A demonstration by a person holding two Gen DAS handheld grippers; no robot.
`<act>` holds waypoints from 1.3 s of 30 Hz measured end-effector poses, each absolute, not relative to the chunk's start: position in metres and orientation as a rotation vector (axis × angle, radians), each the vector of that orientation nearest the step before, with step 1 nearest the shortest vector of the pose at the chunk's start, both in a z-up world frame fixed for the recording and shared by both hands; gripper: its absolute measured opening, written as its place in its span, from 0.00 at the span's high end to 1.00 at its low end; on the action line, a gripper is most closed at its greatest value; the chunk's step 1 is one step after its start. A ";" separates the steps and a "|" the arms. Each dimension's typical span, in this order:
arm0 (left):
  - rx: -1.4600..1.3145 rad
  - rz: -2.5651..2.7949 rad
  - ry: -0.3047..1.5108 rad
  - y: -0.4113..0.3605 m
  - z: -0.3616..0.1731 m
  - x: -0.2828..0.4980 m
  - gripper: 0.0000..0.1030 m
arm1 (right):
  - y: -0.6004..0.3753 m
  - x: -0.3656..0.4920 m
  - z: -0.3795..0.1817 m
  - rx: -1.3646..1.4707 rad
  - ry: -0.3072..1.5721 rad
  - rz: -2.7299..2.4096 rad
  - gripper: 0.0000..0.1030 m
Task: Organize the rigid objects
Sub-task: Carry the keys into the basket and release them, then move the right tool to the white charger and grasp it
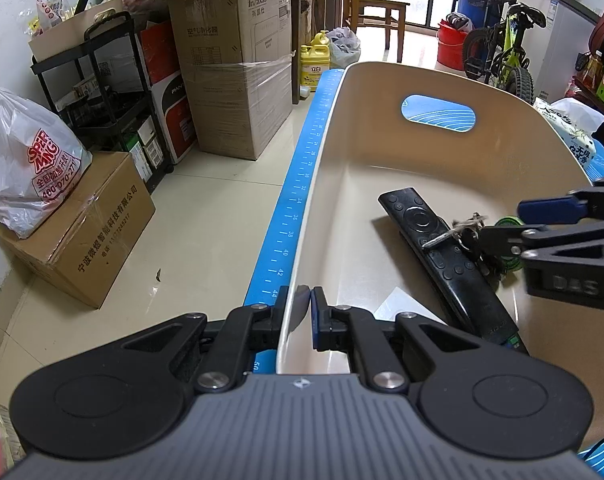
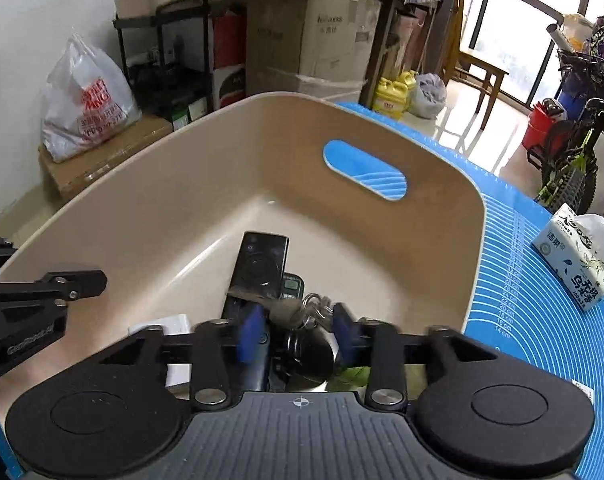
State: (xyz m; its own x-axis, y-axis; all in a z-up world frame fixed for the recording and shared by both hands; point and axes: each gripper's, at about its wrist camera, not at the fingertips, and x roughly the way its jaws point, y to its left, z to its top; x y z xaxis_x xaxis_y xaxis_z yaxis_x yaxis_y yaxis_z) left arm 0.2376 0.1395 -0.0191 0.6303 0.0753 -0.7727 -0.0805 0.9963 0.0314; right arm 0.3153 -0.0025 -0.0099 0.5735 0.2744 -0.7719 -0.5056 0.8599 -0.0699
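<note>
Nearest the left wrist camera, the left gripper (image 1: 305, 316) is pinching the near rim of the beige bin (image 1: 442, 80), one finger outside the wall and one inside. Inside the bin, a black remote (image 1: 442, 256) is lying on the floor with a bunch of keys (image 1: 460, 232) resting across it. Reaching in from the right side, the right gripper (image 2: 298, 330) is hovering low over those keys with its fingers spread apart on either side of them. Under the bin, a blue mat (image 2: 522, 320) is also carrying a tissue pack (image 2: 574, 256).
</note>
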 end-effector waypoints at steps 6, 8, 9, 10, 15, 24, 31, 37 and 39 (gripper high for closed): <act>-0.007 0.089 0.884 0.139 -0.019 0.238 0.89 | -0.024 0.296 0.011 -0.301 0.756 0.457 0.26; -0.008 0.089 0.884 0.139 -0.019 0.238 0.89 | -0.036 0.292 0.021 -0.283 0.728 0.449 0.24; -0.006 0.089 0.884 0.139 -0.019 0.238 0.89 | -0.044 0.289 0.026 -0.271 0.701 0.446 0.21; -0.006 0.090 0.884 0.139 -0.019 0.238 0.89 | -0.052 0.286 0.030 -0.264 0.679 0.429 0.17; -0.005 0.091 0.883 0.138 -0.019 0.237 0.89 | -0.094 0.287 0.044 -0.203 0.642 0.359 0.10; -0.001 0.095 0.883 0.138 -0.019 0.236 0.89 | -0.168 0.293 0.022 -0.194 0.673 0.196 0.07; 0.008 0.103 0.884 0.138 -0.018 0.237 0.89 | -0.223 0.303 -0.009 -0.174 0.672 0.107 0.07; 0.010 0.105 0.883 0.138 -0.019 0.237 0.88 | -0.258 0.321 -0.044 -0.116 0.680 0.049 0.07; 0.011 0.106 0.883 0.137 -0.019 0.237 0.88 | -0.264 0.327 -0.054 -0.101 0.679 0.038 0.07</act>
State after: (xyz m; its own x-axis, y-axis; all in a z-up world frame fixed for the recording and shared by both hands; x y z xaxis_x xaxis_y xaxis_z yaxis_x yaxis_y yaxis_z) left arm 0.2372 0.1374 -0.0188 0.6297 0.0968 -0.7708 -0.0880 0.9947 0.0530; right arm 0.3268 -0.2643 -0.0543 0.7776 0.0023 -0.6288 -0.0680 0.9944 -0.0805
